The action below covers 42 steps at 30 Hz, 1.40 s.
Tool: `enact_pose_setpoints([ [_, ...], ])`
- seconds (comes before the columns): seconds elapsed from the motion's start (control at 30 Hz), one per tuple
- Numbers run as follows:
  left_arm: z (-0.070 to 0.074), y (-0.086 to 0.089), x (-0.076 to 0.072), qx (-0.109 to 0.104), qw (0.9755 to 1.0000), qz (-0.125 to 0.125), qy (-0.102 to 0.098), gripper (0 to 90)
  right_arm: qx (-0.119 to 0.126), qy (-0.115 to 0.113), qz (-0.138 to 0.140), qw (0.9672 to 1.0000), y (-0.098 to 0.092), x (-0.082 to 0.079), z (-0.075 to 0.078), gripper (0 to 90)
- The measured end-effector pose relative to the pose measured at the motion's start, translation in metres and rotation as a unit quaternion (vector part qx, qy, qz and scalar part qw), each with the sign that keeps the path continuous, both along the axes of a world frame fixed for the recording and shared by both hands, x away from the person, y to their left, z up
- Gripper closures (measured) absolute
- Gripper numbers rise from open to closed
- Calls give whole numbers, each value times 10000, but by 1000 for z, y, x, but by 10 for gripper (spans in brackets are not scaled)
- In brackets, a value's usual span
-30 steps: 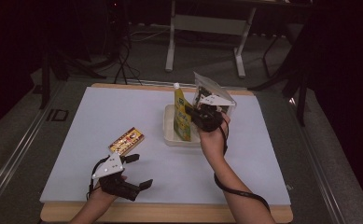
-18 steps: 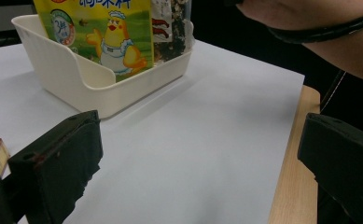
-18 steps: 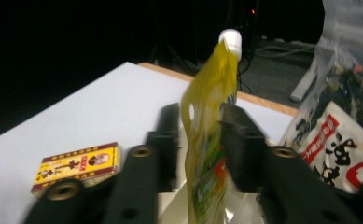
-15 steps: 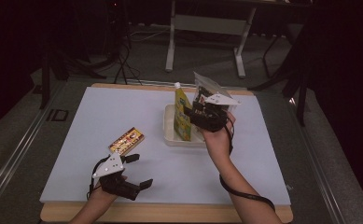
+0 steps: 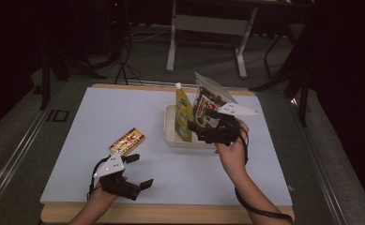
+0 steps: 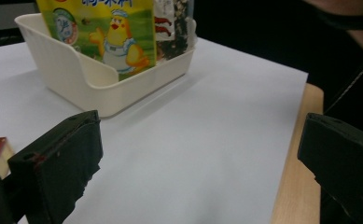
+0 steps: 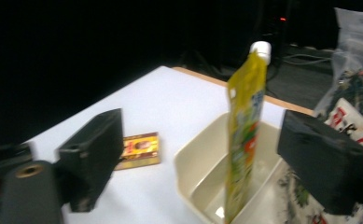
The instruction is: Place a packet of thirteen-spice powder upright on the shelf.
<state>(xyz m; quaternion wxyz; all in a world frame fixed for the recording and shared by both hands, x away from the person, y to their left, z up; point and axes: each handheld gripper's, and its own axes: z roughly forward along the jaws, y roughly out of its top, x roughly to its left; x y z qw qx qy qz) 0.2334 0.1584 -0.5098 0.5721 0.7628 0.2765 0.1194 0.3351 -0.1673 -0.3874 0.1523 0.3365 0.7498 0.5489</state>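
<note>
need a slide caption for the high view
Right claw open beside the snack bag and yellow pouch standing in the cream tray; left claw open near the small box.

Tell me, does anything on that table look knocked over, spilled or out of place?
Nothing spilled. The yellow pouch and the snack bag stand upright in the cream bin. Only the small box lies outside it, flat and slightly askew on the white mat, near the left gripper.
</note>
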Motion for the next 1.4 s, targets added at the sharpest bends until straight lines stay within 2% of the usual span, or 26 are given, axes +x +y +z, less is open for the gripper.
enact_pose_setpoints([
  [0.07,0,0,1,54,10000,27,6,0,52,17,106,9999,-5,-8,1,143],
  [0.17,2,3,2,-190,9998,3,51,0,1,-46,172,9998,-13,-18,1,151],
  [0.23,5,6,3,-336,9994,117,38,1,-52,-114,192,9997,-19,-24,0,151],
  [0.33,9,12,5,-591,9972,290,342,1,-123,-122,214,9996,-27,-32,-2,165],
  [0.4,11,15,6,-635,9964,348,443,0,-144,-112,285,9994,-32,-38,-5,173],
  [0.47,12,17,7,-479,9971,400,443,1,-249,-146,316,9991,-36,-43,-9,173],
  [0.63,20,19,8,-94,9984,391,386,0,-263,-213,417,9986,-47,-59,-18,181],
  [0.73,23,22,10,42,9985,453,320,0,-311,-242,439,9983,-51,-68,-23,187],
  [0.97,26,39,18,208,9964,649,511,0,-359,-385,454,9976,-60,-82,-33,183],
  [1.13,29,53,24,408,9941,848,532,0,-465,-421,731,9953,-62,-89,-37,144],
  [1.27,29,61,31,531,9924,952,579,0,-517,-475,788,9944,-64,-96,-38,142],
  [1.4,27,67,40,633,9905,1033,644,0,-461,-374,804,9950,-67,-100,-39,139],
])
